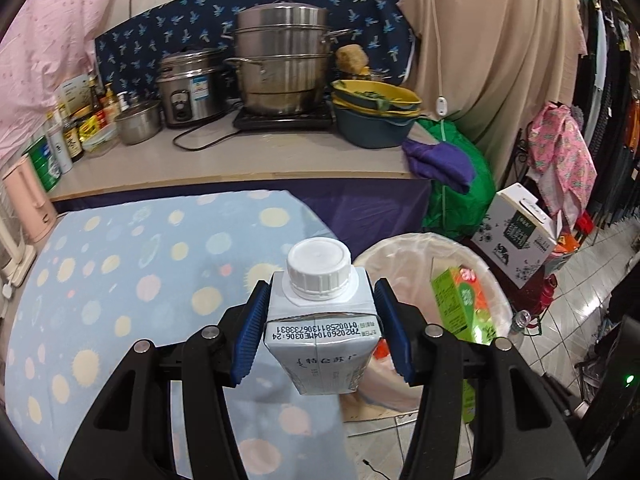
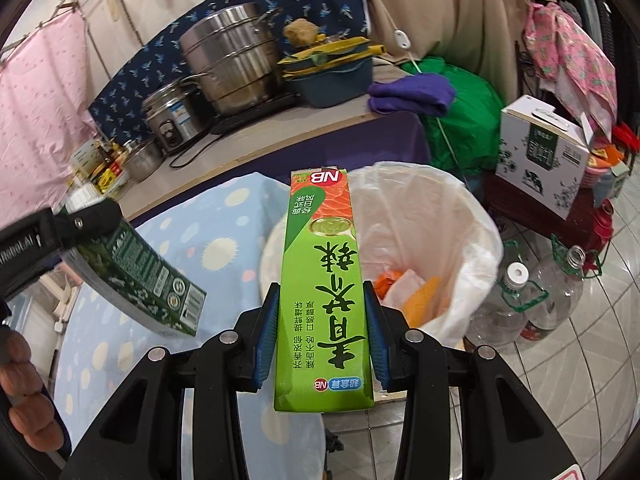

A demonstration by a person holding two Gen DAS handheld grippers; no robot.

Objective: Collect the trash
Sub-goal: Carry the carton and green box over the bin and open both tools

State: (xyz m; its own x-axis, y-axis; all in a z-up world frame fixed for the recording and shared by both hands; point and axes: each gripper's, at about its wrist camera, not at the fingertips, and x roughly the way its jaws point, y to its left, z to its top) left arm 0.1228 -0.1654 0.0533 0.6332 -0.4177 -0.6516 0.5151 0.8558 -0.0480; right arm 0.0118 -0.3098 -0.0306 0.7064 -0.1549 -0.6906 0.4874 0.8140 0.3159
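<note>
A: Left gripper (image 1: 320, 330)?
B: Clamped on a carton (image 1: 320, 340), blue pads (image 1: 252, 336) pressing both sides, jaws roughly half apart. White cap (image 1: 319, 267) points away from the camera, printed code across the top fold.
A: Where's the carton sitting?
B: In the air, over the edge of the dotted blue cloth (image 1: 140, 280), just left of the bin (image 1: 496, 280).
A: Right gripper (image 2: 323, 334)?
B: Closed on a green box (image 2: 320, 296), long and flat, pads on its two narrow edges, jaws a bit narrower than the left. Print reads upside down from this camera. It's held near the bin's (image 2: 486, 248) left rim, far end over it.
A: Bin contents?
B: White liner, orange and white scraps (image 2: 416, 292) at the bottom.
A: Left gripper show in the right view?
B: Yes, far left, with the carton (image 2: 140, 280) tilted, dark green side showing. A hand (image 2: 24, 396) on the grip below it.
A: Anything beside the bin?
B: Two clear bottles (image 2: 532, 300) on the tiled floor, right of it. Counter (image 1: 240, 160) behind with a big steel pot (image 1: 280, 68).
</note>
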